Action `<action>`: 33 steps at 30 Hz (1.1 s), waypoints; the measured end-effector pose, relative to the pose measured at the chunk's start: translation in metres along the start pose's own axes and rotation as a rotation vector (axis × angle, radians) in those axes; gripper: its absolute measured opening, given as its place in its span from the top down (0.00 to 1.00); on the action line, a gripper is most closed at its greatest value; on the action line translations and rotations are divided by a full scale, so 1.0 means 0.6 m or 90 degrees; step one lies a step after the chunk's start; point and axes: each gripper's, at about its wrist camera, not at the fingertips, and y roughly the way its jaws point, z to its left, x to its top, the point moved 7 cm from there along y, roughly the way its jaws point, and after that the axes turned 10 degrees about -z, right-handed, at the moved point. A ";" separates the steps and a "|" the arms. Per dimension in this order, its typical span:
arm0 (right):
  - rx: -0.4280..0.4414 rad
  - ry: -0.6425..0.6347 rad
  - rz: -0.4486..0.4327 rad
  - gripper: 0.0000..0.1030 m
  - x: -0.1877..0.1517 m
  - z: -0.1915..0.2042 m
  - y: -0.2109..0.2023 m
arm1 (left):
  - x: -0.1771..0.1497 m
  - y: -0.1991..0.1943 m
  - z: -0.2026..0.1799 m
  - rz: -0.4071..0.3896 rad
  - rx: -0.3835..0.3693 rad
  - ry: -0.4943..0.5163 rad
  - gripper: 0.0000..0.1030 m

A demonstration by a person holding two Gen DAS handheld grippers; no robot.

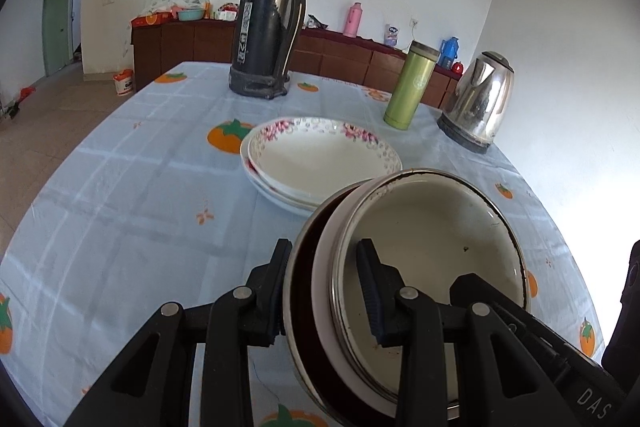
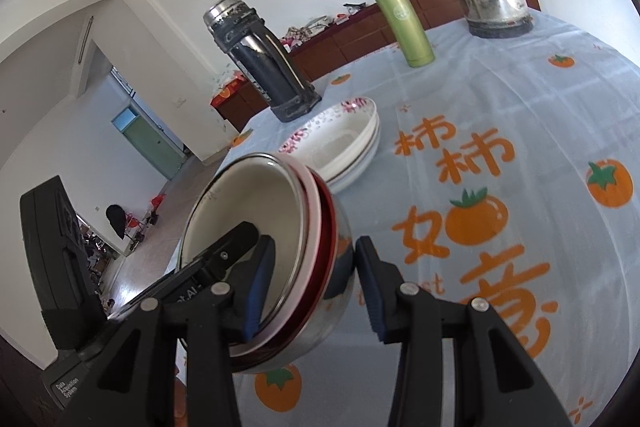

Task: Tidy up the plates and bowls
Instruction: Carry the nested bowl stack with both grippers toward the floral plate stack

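A nested stack of bowls [image 1: 432,247], steel outside with red and white rims and a cream inside, is held tilted above the table. My left gripper [image 1: 326,293] is shut on its near rim, one finger inside, one outside. My right gripper [image 2: 310,287] is shut on the same bowl stack [image 2: 256,219] from the opposite side, one pad inside, one on the steel wall. A stack of white floral plates [image 1: 320,157] lies on the table beyond; it also shows in the right wrist view [image 2: 340,139].
A tall black thermos [image 1: 270,23], a green flask [image 1: 410,85] and a steel kettle [image 1: 478,103] stand at the far side of the table, which has a light blue persimmon-print cloth [image 1: 120,187]. A wooden sideboard [image 1: 192,43] lines the wall behind.
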 end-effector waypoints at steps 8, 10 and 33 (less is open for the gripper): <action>0.007 0.002 -0.023 0.59 0.045 0.005 0.014 | 0.042 0.014 -0.012 -0.024 0.000 0.015 0.65; 0.008 0.002 -0.028 0.59 0.055 0.004 0.018 | 0.052 0.022 -0.015 -0.027 -0.001 0.017 0.65; 0.019 0.018 -0.049 0.59 0.138 -0.017 0.117 | 0.126 0.123 -0.011 -0.046 0.003 -0.007 0.65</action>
